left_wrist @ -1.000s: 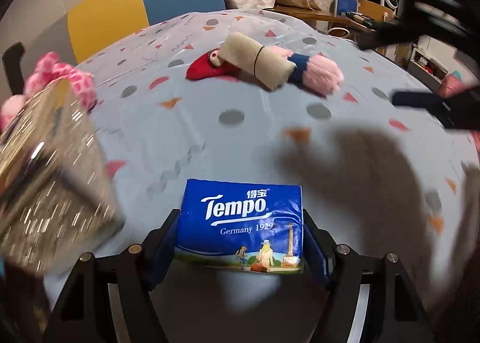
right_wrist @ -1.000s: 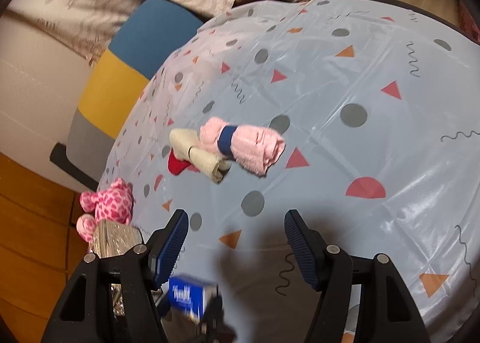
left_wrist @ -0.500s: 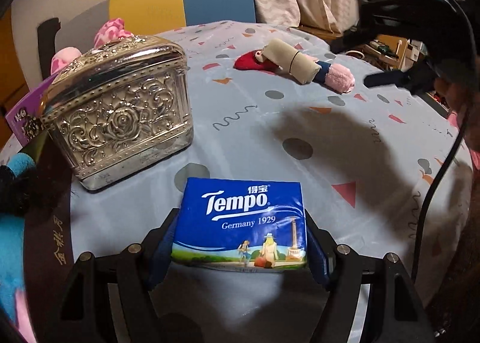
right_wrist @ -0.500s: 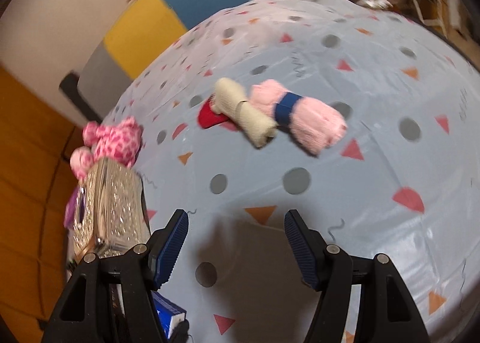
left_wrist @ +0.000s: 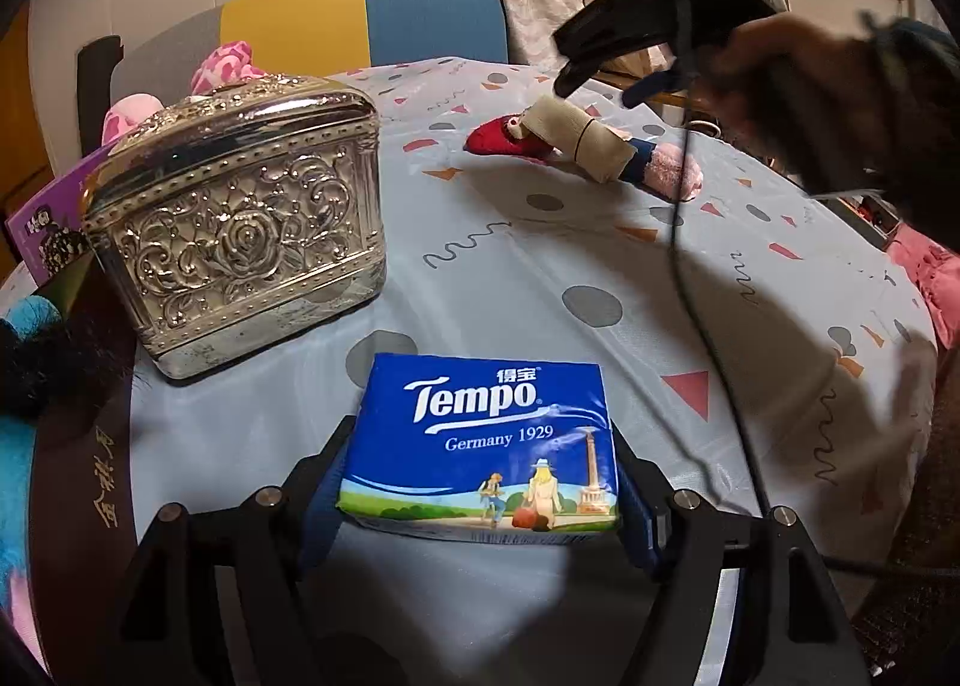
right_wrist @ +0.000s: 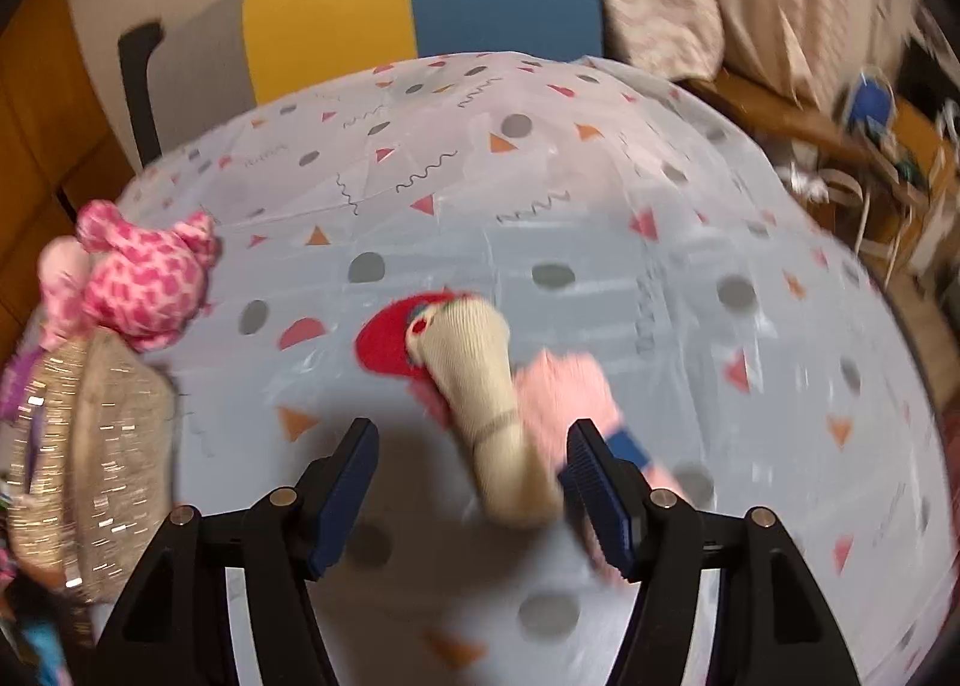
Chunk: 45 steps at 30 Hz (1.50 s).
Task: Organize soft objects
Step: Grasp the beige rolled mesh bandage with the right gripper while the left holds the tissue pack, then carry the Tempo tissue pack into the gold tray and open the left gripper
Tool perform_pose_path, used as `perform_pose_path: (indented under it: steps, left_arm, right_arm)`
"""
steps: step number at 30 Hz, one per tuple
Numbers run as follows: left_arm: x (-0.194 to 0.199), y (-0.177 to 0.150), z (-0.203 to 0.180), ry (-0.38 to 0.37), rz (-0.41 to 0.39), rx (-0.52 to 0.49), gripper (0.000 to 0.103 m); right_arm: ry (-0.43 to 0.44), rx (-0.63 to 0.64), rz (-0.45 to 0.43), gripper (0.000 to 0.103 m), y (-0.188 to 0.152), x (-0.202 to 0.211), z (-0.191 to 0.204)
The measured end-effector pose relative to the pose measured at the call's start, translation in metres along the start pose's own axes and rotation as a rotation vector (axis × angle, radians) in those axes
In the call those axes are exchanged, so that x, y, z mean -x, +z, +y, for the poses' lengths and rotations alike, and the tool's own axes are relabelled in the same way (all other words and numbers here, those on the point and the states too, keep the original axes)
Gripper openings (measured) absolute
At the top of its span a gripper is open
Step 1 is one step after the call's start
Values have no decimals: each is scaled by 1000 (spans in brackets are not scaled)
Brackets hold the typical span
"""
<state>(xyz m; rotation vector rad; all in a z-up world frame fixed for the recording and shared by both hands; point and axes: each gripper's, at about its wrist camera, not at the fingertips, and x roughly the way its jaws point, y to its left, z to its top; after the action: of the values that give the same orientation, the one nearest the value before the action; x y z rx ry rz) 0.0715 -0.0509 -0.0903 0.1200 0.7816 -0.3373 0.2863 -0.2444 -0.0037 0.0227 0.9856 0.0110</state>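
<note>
My left gripper (left_wrist: 480,482) is shut on a blue Tempo tissue pack (left_wrist: 486,422), held just above the tablecloth beside a silver embossed box (left_wrist: 240,224). At the far side lie a beige rolled sock (right_wrist: 480,374), a pink roll with a blue band (right_wrist: 570,398) and a red soft piece (right_wrist: 390,344), all touching. My right gripper (right_wrist: 474,437) hangs over them. Its jaws are closing with the beige roll between them, near the right finger (right_wrist: 591,476), and the pads are not pressing on it. In the left wrist view the right gripper (left_wrist: 600,86) sits above the beige roll (left_wrist: 576,146).
A pink spotted plush (right_wrist: 144,284) lies behind the silver box (right_wrist: 78,464). A purple box (left_wrist: 48,218), a dark box with gold lettering (left_wrist: 90,476) and a blue plush (left_wrist: 18,446) crowd the left edge. A cable (left_wrist: 702,314) hangs across the table. A yellow and blue chair (left_wrist: 360,20) stands behind.
The right gripper rolled and swung across the table until the rolled socks came between its jaws. The left gripper carried the tissue pack over beside the silver box, then held still.
</note>
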Motion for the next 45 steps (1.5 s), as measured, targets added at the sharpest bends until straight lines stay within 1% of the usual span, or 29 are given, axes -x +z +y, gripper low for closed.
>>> perform_pose_path:
  steps: [1,3,4,5,6,8,12,16,18,19,20,21,23,25,28,30,35,40,44,45]
  left_arm:
    - [0,0,0,-2,-1,2,75]
    - [1,-1,1,-5,-3,4,75]
    - [1,-1,1,-6,-3,4,75]
    - [1,0,1,-6,-3,5,75]
    - [1,-1,1,-8,-4,6,75]
    - [1,-1,1,-9,-5,7,75]
    - [0,0,0,-8,-8,6,75]
    - [-1,0,1,-10,-8,8,75]
    - [-1,0,1,-10,-8,7,75]
    - [-1,0,1,-10,-8,7,75]
    - [-1,0,1,-11,-7,8,75]
    - [-1,0,2,-13,-6,9,75]
    - [-1,0,1,-12,-6,9,75]
    - [-1,0,1,-10,-6,8,75]
    - [-1,1,1,-9,-2,7,75]
    - [-1,1,1,-8,1,7,75]
    - [-2,3,2,-13,14,13,74]
    - [-4,9,5,-26,40,26,74]
    - [-1,14,11,-62,63,67,73]
    - [2,16,13,-83,65,85,73]
  right_arm:
    - [-24,18,10,62,4,-9,2]
    - [-34,51,37,61,7,-27,6]
    - [-57,69,58,54,7,-37,7]
    - [-58,81,85,33,5,-45,7]
    - [-51,92,102,24,3,-49,7]
    - [-49,117,90,20,-1,-46,9]
    - [21,116,125,18,-13,-30,8]
    - [147,62,204,18,-38,-7,7]
    - [178,43,222,18,-53,5,5]
    - [196,24,239,18,-61,11,3]
    - [230,0,281,18,-73,13,2]
    - [246,-10,312,18,-82,15,2]
    - [234,4,351,18,-103,15,7]
    - [244,-23,337,19,-113,15,8]
    - [252,-62,310,20,-117,16,5]
    - [238,-46,313,20,-120,13,5]
    - [183,53,280,20,-121,16,19]
    - [154,129,252,21,-127,16,29]
    - [161,122,252,21,-126,12,24]
    - [165,124,250,22,-126,12,23]
